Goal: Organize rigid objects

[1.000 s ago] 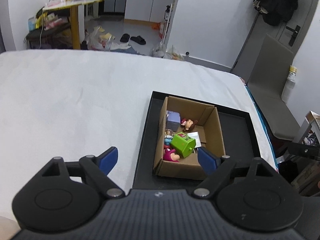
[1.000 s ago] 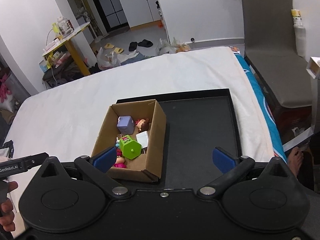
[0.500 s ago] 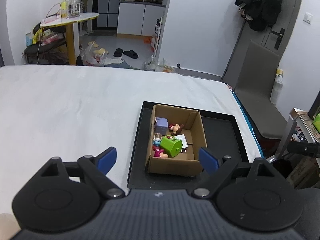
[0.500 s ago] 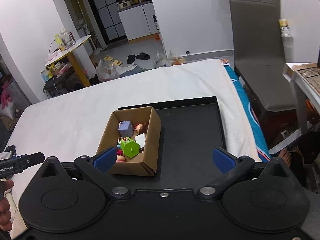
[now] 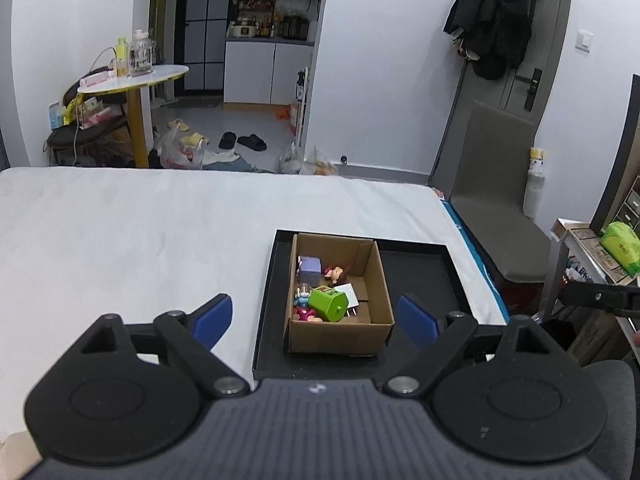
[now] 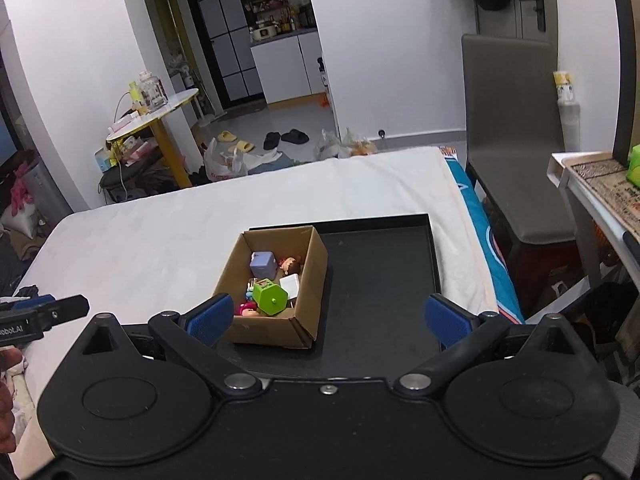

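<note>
From the left wrist, the left gripper [image 5: 316,316] has its jaws wide and holds nothing; the box [image 5: 338,336] sits in the left part of the black tray [image 5: 416,268] on the bed [image 5: 140,232], with small toys [image 5: 326,302] inside. From the right wrist, the right gripper [image 6: 328,316] is wide and holds nothing too, well back from the box [image 6: 276,332]. The toys look hard, light and smooth, so I would pinch the green one [image 6: 272,298] on its flat sides.

A cardboard box [image 6: 276,288] holding small toys [image 6: 270,295] sits in the left part of a tray [image 6: 384,280], which lies on a bed [image 6: 160,236] near its right edge.
</note>
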Tool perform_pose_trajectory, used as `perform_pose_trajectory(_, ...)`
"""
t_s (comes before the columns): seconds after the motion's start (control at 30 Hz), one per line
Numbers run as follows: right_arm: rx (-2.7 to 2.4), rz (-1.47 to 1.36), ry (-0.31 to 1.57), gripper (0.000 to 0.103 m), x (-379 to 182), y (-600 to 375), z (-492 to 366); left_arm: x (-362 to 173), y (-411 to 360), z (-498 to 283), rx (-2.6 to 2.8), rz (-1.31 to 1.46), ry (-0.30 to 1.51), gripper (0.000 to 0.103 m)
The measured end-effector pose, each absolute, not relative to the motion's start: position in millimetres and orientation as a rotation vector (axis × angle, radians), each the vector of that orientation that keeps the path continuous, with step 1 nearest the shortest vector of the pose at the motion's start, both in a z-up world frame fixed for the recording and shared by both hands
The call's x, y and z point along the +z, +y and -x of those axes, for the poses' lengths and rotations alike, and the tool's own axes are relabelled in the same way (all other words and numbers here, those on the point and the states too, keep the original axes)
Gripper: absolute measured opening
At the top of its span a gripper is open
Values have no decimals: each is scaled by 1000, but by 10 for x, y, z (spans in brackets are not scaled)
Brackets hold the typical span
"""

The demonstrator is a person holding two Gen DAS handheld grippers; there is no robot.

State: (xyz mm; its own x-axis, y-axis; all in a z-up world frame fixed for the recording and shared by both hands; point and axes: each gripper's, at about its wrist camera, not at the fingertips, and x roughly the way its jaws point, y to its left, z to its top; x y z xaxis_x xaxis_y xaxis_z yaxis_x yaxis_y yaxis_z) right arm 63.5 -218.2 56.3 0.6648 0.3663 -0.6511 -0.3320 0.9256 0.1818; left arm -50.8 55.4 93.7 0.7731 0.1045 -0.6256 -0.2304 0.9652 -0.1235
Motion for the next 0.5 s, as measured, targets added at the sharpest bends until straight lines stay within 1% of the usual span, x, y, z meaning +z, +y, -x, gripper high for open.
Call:
perform_pose_trajectory(0.2, 400, -40, 711, 103, 684, -2166, -473, 1019, 478, 624, 160, 194, 636, 92)
perform_pose_trajectory(0.5, 376, -30, 682, 103, 757, -2197, -380, 1037, 405, 606, 149, 193, 627, 93)
